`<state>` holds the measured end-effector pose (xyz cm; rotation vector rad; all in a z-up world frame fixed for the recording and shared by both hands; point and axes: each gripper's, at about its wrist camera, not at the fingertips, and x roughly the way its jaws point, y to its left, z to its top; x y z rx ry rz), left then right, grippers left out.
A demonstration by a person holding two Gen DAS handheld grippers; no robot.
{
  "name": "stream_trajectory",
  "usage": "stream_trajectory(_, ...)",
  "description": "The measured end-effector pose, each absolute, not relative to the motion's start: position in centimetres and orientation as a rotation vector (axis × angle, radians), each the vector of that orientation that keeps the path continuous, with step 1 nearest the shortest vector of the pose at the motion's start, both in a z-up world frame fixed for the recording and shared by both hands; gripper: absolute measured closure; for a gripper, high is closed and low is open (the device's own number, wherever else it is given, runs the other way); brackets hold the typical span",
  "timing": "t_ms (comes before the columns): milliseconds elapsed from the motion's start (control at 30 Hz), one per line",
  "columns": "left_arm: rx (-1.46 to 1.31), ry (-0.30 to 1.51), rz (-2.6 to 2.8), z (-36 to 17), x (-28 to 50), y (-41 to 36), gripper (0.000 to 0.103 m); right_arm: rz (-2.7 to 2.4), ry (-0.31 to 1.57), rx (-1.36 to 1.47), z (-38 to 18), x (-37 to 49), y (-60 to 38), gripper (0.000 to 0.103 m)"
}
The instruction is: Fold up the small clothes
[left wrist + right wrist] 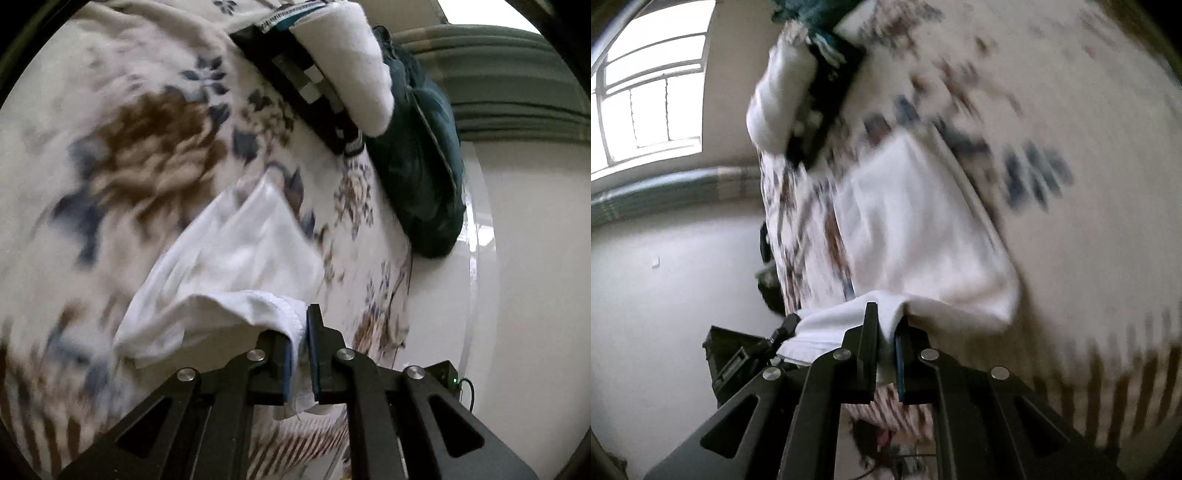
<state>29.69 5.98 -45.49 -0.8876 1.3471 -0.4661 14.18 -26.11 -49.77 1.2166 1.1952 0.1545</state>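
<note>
A small white garment [236,258] lies partly lifted over a floral bedspread [122,155]. My left gripper [300,332] is shut on its hemmed edge, with white cloth pinched between the two black fingers. In the right wrist view the same white garment [912,229] hangs off the floral bedspread [1071,147]. There my right gripper [886,332] is shut on another edge, and cloth bunches over its fingers. Both views are blurred by motion.
A dark teal garment [421,177] and a white folded cloth [351,66] sit on a black checkered item [303,96] at the bed's far edge. White floor [517,258] lies past the bed. A window [650,96] and a black box [731,362] show on the right wrist view's left side.
</note>
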Motion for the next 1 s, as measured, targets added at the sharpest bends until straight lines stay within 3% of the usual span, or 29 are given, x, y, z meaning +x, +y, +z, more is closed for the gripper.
stream_trajectory(133,-0.910,1.389,-0.441,-49.1,35.5,5.0,0.093,0.067,1.147,1.243,-52.2,21.5,-27.5,0.095)
stream_trajectory(200,-0.981,1.426,-0.433,-50.9,37.7,5.4,0.075,0.049,1.142,1.249,-53.3,23.6,-28.0,0.095)
stream_trajectory(267,-1.056,1.412,-0.428,-51.3,38.9,6.4,0.044,0.026,1.133,1.292,-54.6,25.5,-28.7,0.092)
stream_trajectory(300,-1.092,1.378,-0.433,-51.1,39.3,7.2,0.043,0.029,1.130,1.312,-55.0,26.0,-29.0,0.090)
stream_trajectory(333,-1.117,1.352,-0.440,-50.8,39.4,7.9,0.043,0.036,1.122,1.323,-55.1,26.4,-29.2,0.081)
stream_trajectory(367,-1.114,1.334,-0.434,-50.3,39.5,8.7,0.042,0.035,1.112,1.314,-54.8,26.4,-29.3,0.062)
stream_trajectory(433,-1.022,1.307,-0.434,-49.0,39.4,9.2,0.042,0.029,1.094,1.277,-54.1,26.2,-29.3,0.051)
stream_trajectory(700,-0.397,1.434,-0.488,-49.4,38.9,3.1,0.042,-0.043,1.263,1.016,-55.2,25.6,-28.8,0.050)
stream_trajectory(733,-0.348,1.437,-0.489,-49.8,38.7,2.4,0.045,-0.043,1.286,1.011,-55.9,25.8,-28.6,0.050)
stream_trajectory(767,-0.312,1.410,-0.501,-50.0,38.5,1.8,0.058,-0.040,1.295,1.005,-56.3,26.0,-28.5,0.050)
stream_trajectory(800,-0.291,1.395,-0.505,-50.1,38.4,1.6,0.079,-0.031,1.295,1.003,-56.6,26.3,-28.2,0.053)
stream_trajectory(833,-0.272,1.400,-0.507,-50.3,38.3,1.5,0.098,-0.025,1.288,0.993,-56.7,26.7,-27.9,0.072)
stream_trajectory(867,-0.275,1.399,-0.514,-50.4,38.4,1.8,0.098,-0.029,1.296,0.970,-56.7,27.0,-27.6,0.098)
stream_trajectory(1000,-0.271,1.410,-0.468,-51.3,39.0,3.7,0.099,-0.113,1.287,0.907,-56.3,27.1,-27.8,0.101)
